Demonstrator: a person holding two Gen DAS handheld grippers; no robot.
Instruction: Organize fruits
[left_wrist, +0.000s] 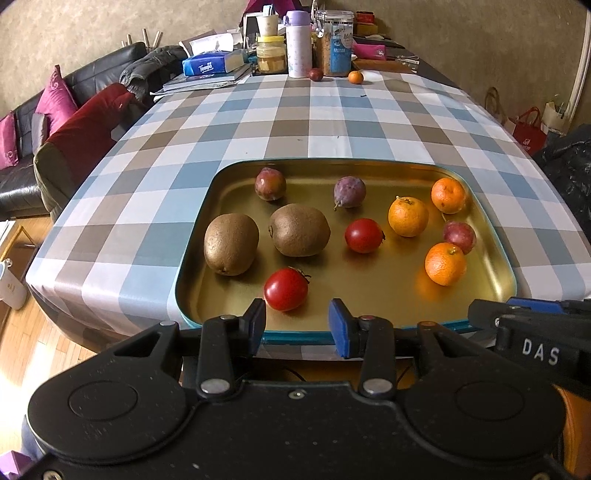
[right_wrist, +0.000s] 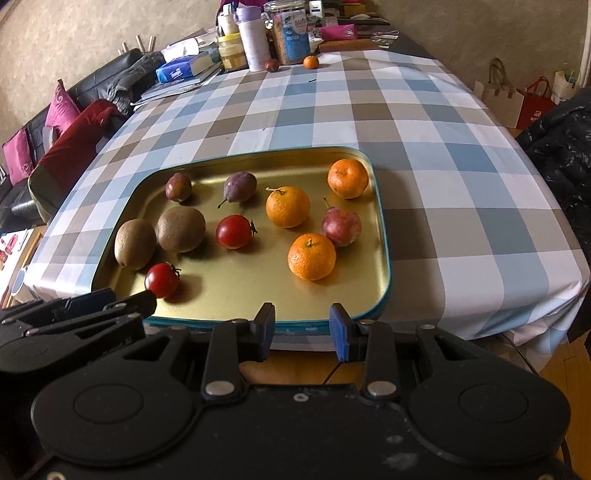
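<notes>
In the tray (left_wrist: 491, 229), 2 kiwis (left_wrist: 231, 243) lie left of 3 mandarins (left_wrist: 408, 216).

Soft daylight, sharp frames.
You get mild glare on the tray (left_wrist: 369, 295) and fisheye bending at the edges.

tablecloth (left_wrist: 258, 122): blue, grey, white checks
tray (left_wrist: 369, 295): gold inside, teal rim
kiwis (left_wrist: 231, 239): brown
tomatoes (left_wrist: 285, 289): red
mandarins (left_wrist: 445, 263): orange
plums (left_wrist: 349, 191): purple-red
gripper pads (left_wrist: 339, 325): blue
</notes>
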